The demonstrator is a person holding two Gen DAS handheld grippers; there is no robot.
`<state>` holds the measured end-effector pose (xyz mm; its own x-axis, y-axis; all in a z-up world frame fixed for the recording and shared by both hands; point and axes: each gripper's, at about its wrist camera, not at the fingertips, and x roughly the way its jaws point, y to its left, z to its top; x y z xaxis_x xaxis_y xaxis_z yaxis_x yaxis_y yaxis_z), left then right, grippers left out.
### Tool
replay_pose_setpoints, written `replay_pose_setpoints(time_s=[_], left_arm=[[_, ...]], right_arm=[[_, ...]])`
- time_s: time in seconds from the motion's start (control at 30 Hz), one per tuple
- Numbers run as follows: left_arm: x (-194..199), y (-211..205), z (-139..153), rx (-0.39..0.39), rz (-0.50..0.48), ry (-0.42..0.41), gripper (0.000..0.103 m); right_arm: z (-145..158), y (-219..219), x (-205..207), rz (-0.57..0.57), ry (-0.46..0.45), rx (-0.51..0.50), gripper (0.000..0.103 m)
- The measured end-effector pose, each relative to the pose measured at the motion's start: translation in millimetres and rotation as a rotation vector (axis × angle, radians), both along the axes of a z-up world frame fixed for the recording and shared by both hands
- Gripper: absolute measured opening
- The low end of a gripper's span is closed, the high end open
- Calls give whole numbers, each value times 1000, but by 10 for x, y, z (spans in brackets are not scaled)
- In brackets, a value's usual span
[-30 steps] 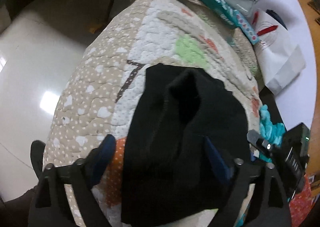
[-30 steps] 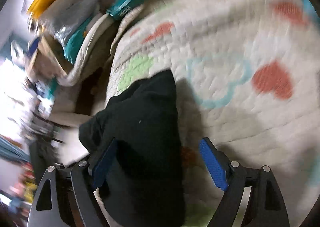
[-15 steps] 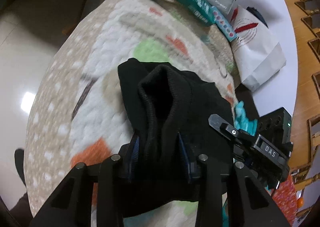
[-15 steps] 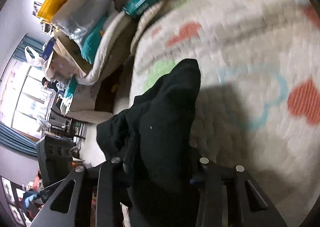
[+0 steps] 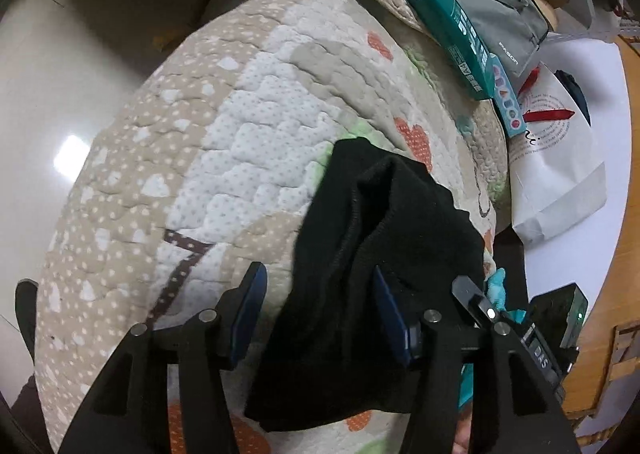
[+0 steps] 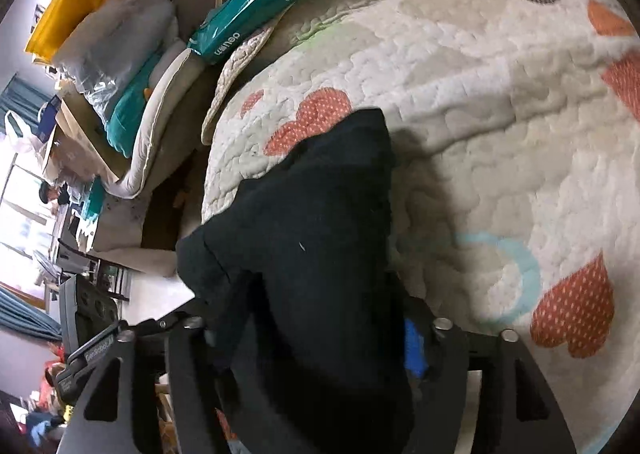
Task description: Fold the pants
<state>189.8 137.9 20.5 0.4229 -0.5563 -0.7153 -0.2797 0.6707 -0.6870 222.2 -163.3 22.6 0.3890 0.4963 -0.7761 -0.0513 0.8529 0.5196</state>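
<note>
The black pants [image 5: 372, 238] lie bunched in a folded heap on a quilted heart-print cover [image 5: 248, 125]. My left gripper [image 5: 320, 302] is open, its blue pads apart on either side of the pants' near edge. In the right wrist view the pants [image 6: 320, 238] drape over my right gripper [image 6: 316, 342] and hide most of its jaws; only a bit of one blue pad [image 6: 412, 346] shows. The right gripper's body also shows in the left wrist view [image 5: 520, 330], beside the pants.
A teal box [image 5: 440, 21] and a grey bag [image 5: 492, 1] lie at the cover's far edge, with a white paper bag [image 5: 560, 157] to the right. The glossy floor [image 5: 52, 85] drops off at left. Cushions and a yellow bin [image 6: 68, 13] crowd the right view's left side.
My left gripper was open, shut on the pants' fold half a second ago, and has now opened again. The right gripper's jaws closed in on the cloth and stay buried in it.
</note>
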Motion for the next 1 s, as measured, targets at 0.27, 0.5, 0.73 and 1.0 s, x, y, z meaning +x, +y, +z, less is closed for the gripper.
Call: replay_pose_setpoints(time_s=[0.27,0.5,0.73,1.0], left_arm=[[-102,216,36,-20,88,26,55],[-469,461,184,21,125,-45,59],[-1213,-75,794,512,72,-314,61],[-2353,-303,1420,801,359,-742,103]], right_arm=[[266,-319,-470,-14,-69,-78,78],[334,-661,-1123,-76,-93,-70,81],[330,-738,-1585,-132,-114,-69,81],[398,-527,-2061,-88,-219,-224,81]])
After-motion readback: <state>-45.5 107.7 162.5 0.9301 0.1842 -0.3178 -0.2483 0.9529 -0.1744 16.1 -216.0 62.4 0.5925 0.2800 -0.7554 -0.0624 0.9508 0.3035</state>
